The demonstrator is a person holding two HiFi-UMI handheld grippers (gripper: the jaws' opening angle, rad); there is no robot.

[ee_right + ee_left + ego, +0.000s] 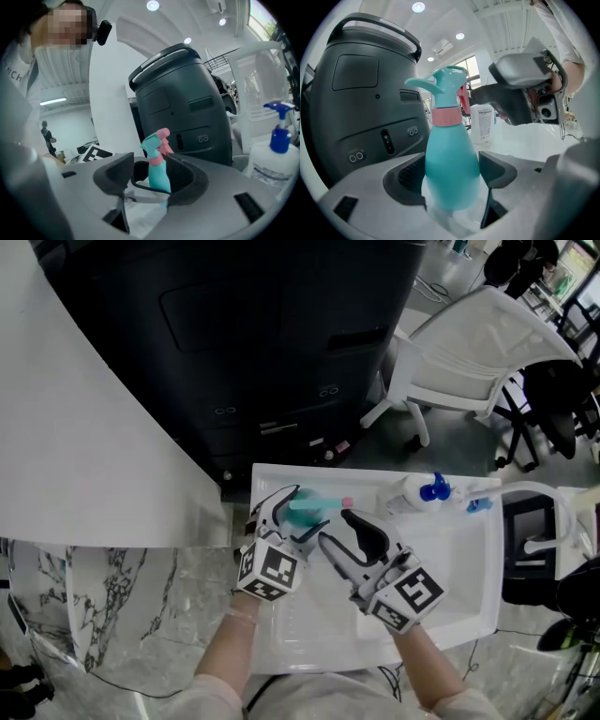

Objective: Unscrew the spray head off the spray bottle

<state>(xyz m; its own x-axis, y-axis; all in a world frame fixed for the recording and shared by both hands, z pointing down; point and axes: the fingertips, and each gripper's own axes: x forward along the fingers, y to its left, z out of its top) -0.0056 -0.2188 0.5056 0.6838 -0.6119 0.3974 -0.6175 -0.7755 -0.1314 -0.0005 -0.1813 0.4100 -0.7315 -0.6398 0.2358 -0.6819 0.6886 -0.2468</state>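
Observation:
A teal spray bottle point(307, 512) with a pink collar point(446, 116) and a teal spray head point(447, 82) is held over the white tray point(469, 596). My left gripper point(291, 507) is shut on the bottle's body point(450, 154), with both pads against its lower half. My right gripper point(335, 528) sits just right of the bottle, near its head end. In the right gripper view the bottle point(158, 178) shows between the jaws of that gripper point(150, 176), with a gap to the left jaw, so these jaws stand open.
A white bottle with a blue spray head point(417, 491) lies at the tray's far right. A large dark machine point(253, 334) stands beyond the tray. A white chair point(469, 352) and a black chair point(553, 409) are at the far right.

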